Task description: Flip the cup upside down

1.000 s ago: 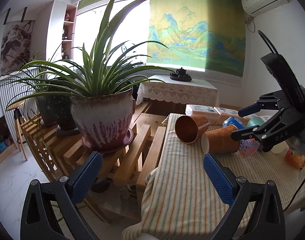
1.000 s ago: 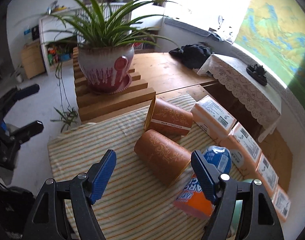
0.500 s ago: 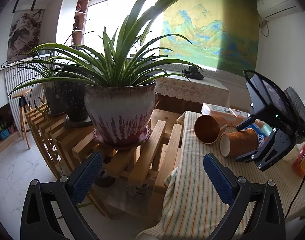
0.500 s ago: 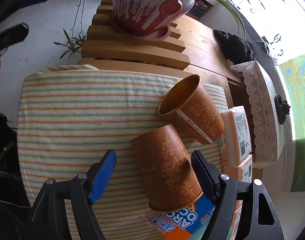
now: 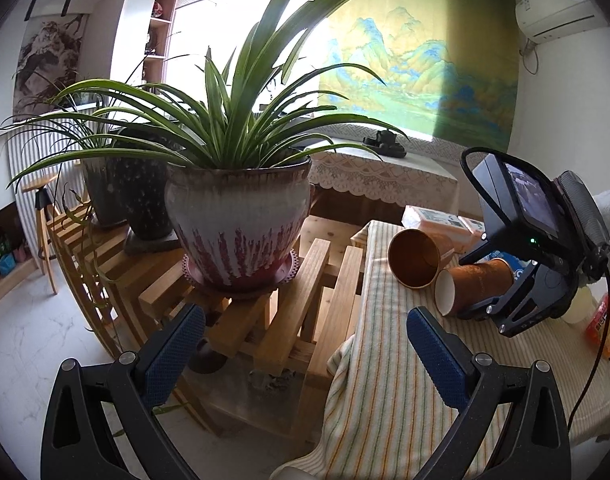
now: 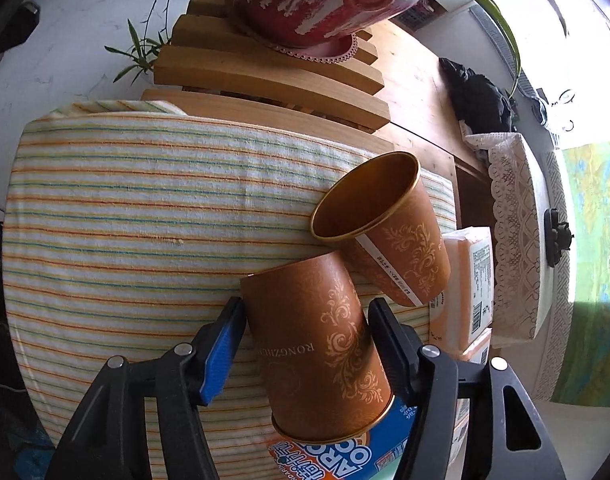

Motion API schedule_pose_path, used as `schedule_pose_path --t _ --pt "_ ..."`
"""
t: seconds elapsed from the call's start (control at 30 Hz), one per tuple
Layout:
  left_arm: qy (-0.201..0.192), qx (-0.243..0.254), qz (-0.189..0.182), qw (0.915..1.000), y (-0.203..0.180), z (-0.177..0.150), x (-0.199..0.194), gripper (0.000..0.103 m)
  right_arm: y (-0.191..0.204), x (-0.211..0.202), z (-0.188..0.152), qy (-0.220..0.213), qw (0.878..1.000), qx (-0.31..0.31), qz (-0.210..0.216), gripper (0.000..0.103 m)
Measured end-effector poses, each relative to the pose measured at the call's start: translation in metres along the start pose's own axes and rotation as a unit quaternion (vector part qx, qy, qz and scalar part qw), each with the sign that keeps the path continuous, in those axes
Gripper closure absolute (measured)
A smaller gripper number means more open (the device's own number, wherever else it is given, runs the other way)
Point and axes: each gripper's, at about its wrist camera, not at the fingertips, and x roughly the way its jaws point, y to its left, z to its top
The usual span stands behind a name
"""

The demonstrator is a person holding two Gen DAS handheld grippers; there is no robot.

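Note:
Two brown paper cups with gold scrollwork lie on their sides on a striped cloth (image 6: 125, 208). The near cup (image 6: 321, 344) lies between the fingers of my right gripper (image 6: 305, 332), whose pads touch both its sides; it also shows in the left wrist view (image 5: 473, 284). The far cup (image 6: 385, 224) lies just beyond it, mouth toward the camera, also in the left wrist view (image 5: 417, 252). My left gripper (image 5: 305, 352) is open and empty, off the table's left edge, well away from the cups.
A big potted plant (image 5: 241, 224) stands on a slatted wooden stand (image 5: 305, 292) left of the table. A snack packet (image 6: 345, 456) lies under the near cup's base. Tissue packs (image 6: 469, 280) lie behind the cups. An orange bottle (image 5: 603, 328) stands at the right.
My right gripper has come down over the near cup and its fingers have narrowed onto the cup's sides. The left gripper has drifted left toward the plant.

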Motion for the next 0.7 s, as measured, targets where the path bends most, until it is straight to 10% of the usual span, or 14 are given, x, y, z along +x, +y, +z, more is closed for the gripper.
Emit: schedule_pose_path --t 0.47,0.7 --pt "-0.014 0.0 -0.011 0.9998 0.0 0.0 -0.02 0.001 -0.016 -0.009 -0.007 0.065 0.97 0.203 0.114 0.044" --pt "-0.016 0.015 -0.027 0.9994 -0.008 -0.002 -0.028 0.001 -0.031 -0.014 -0.051 0.099 0.885 0.423 0.168 0.044"
